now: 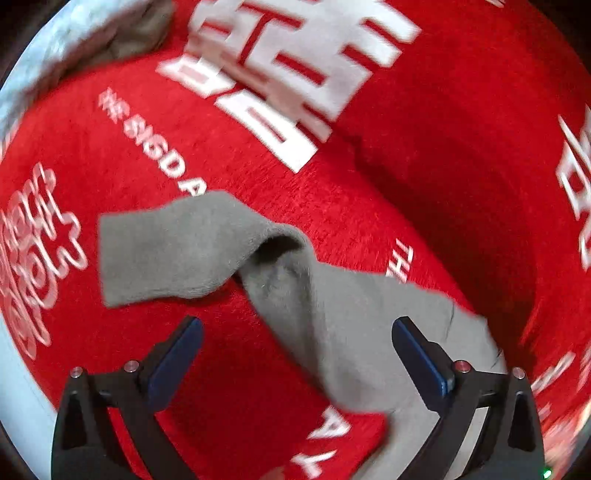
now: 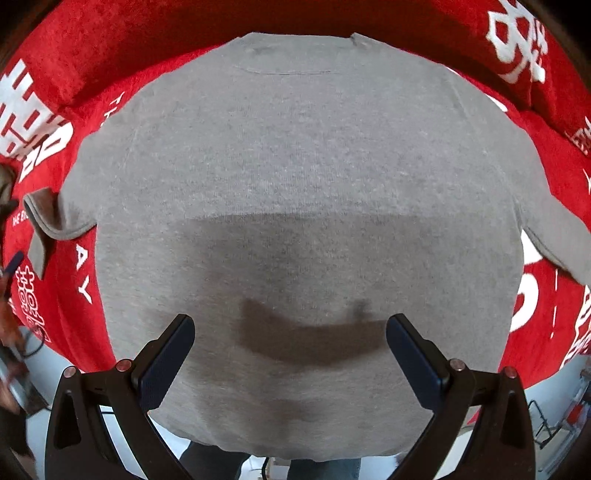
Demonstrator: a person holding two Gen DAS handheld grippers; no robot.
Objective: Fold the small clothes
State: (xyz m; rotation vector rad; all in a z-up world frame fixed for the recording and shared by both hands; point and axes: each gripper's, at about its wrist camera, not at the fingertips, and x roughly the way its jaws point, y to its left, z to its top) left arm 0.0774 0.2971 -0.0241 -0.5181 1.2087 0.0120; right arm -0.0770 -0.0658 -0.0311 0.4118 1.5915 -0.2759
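A small grey sweater (image 2: 295,166) lies spread flat on a red cloth (image 2: 55,55), neck at the top of the right wrist view. My right gripper (image 2: 290,319) hangs open straight above its lower body, and its shadow falls on the knit. Both sleeves stick out sideways: one sleeve (image 2: 55,218) at the left with a turned cuff, the other (image 2: 554,236) at the right. In the left wrist view that left sleeve (image 1: 177,251) lies bent and humped on the red cloth (image 1: 424,166). My left gripper (image 1: 297,325) stands open above it, and neither pad touches the fabric.
The red cloth bears large white lettering (image 1: 288,66) and has a fold ridge (image 1: 369,162). A second grey-brown piece of fabric (image 1: 140,33) lies at its far edge. Pale floor (image 2: 546,391) shows past the cloth's near edge, below the sweater's hem.
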